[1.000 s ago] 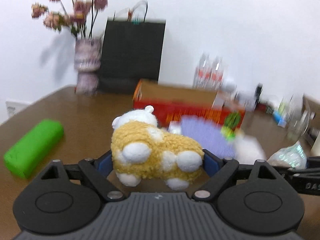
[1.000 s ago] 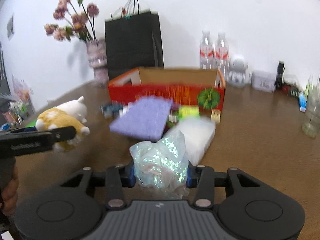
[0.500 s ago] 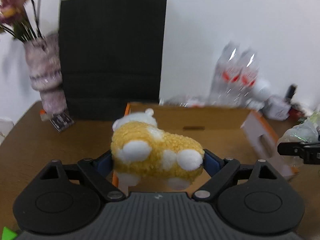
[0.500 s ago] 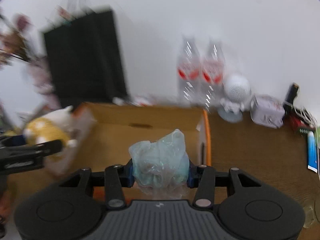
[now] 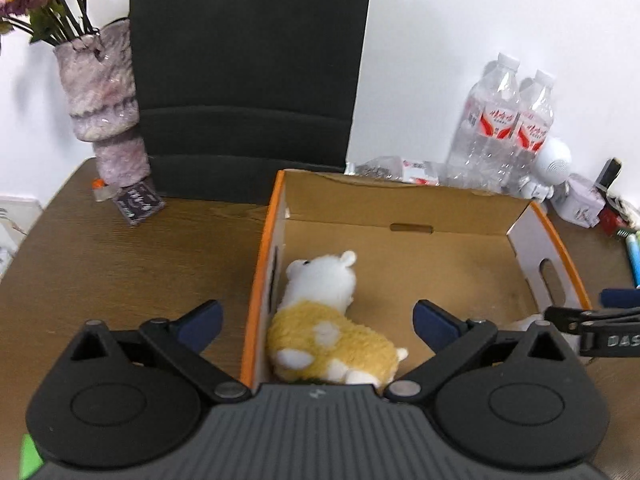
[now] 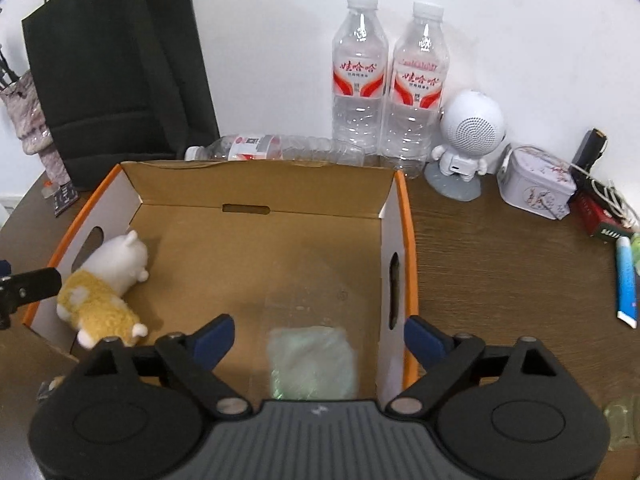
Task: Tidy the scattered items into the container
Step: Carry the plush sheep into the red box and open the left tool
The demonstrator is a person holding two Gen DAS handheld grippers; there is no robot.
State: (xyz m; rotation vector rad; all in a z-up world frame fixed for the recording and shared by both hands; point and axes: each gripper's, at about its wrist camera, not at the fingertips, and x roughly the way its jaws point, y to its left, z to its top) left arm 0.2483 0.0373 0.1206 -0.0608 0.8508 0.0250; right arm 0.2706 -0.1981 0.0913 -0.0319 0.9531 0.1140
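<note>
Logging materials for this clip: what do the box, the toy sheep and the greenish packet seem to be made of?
Box: corrugated cardboard, matte brown inside, orange edges, punched handle slots.
Toy sheep: plush fabric, curly yellow fleece body, smooth white pile head.
Greenish packet: probably thin plastic film, translucent and faintly glossy; it is blurred, so this is uncertain.

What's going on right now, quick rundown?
Left tool and right tool both opening, nothing gripped. Plush toy lying in cardboard box; plastic bag blurred inside it. Nothing in the way.
</note>
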